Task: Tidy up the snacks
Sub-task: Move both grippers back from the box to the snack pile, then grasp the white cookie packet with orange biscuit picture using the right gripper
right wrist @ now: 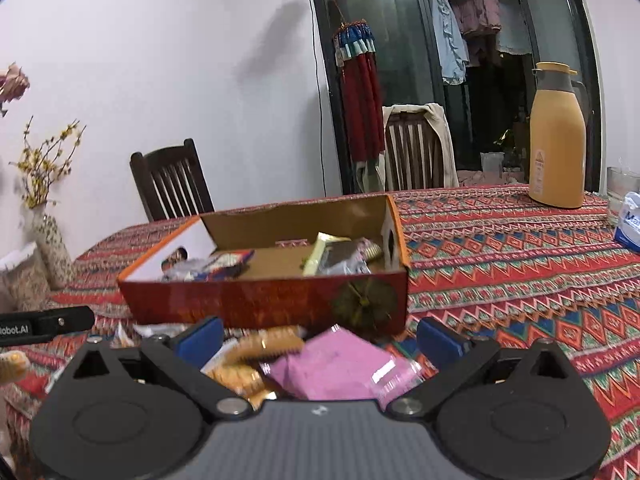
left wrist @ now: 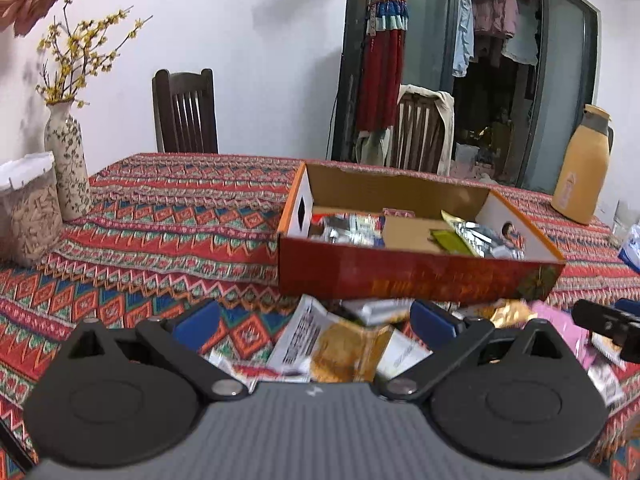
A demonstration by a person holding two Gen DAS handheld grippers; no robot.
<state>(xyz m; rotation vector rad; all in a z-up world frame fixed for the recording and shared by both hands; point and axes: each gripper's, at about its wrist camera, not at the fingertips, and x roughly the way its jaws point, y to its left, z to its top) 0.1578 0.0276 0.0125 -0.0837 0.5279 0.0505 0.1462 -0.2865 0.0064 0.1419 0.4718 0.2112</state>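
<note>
My left tongs (left wrist: pixel 315 322) and right tongs (right wrist: pixel 319 340) both gape, holding nothing, above the loose snacks (left wrist: pixel 348 344). Packets overlap, so a pinch could lift two or slip. Ahead, the box (right wrist: pixel 264 300) wall must be cleared; the flask (right wrist: pixel 558 140) stands far right.

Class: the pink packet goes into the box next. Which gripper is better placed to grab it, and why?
Right. The pink packet lies directly between the open right gripper, just before the box. The left gripper hovers open over a golden packet instead.
</note>
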